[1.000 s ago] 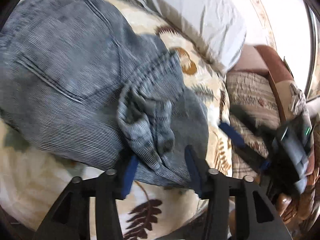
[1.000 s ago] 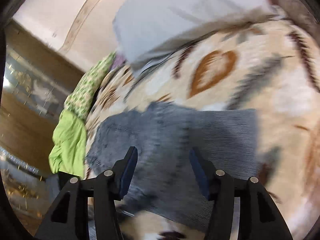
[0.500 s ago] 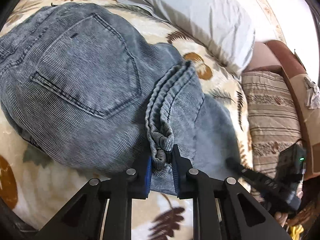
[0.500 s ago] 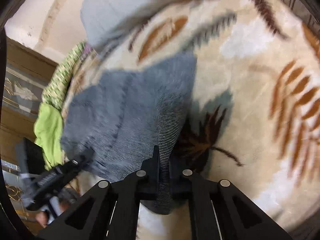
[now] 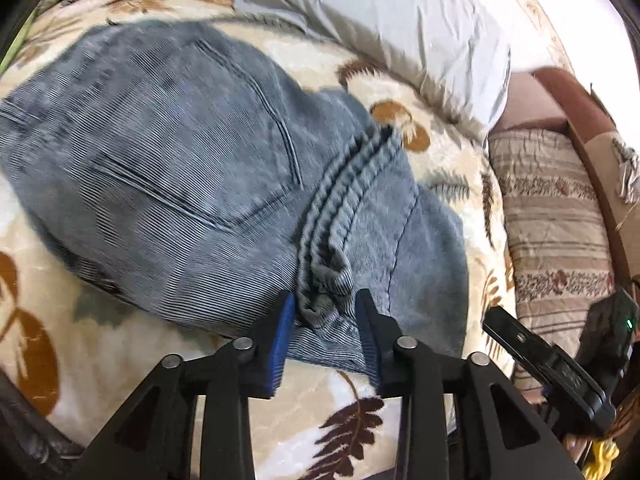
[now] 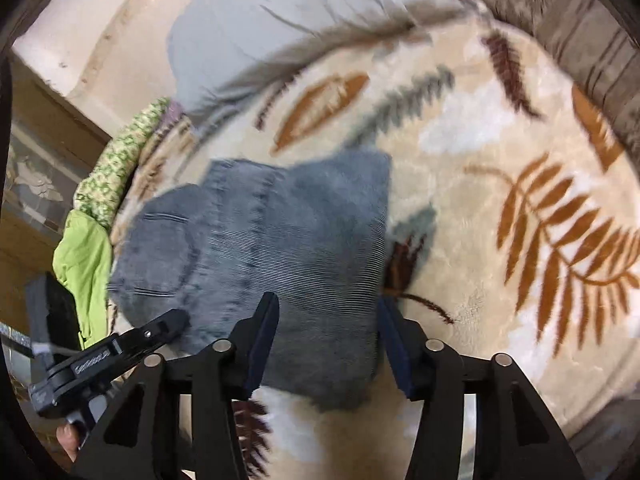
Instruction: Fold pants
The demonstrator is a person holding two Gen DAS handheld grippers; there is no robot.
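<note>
Grey-blue corduroy pants (image 5: pixel 168 184) lie folded on a cream leaf-print blanket (image 5: pixel 80 360), back pocket up. A bunched hem ridge (image 5: pixel 340 216) runs down to my left gripper (image 5: pixel 325 312), whose jaws stand open around its near end. In the right wrist view the pants (image 6: pixel 288 248) lie flat, and my right gripper (image 6: pixel 326 320) is open over their near right corner, holding nothing. The right gripper also shows at the left wrist view's right edge (image 5: pixel 552 364), and the left gripper shows in the right wrist view (image 6: pixel 104 356).
A grey pillow (image 5: pixel 400 28) lies at the far side of the blanket. A striped brown cushion (image 5: pixel 552 232) sits to the right. Green cloths (image 6: pixel 88 256) are piled at the left edge in the right wrist view. A wooden cabinet (image 6: pixel 24 160) stands beyond.
Both grippers were shut on the pants half a second ago and have opened, letting the fabric go. The pants have settled flat on the blanket.
</note>
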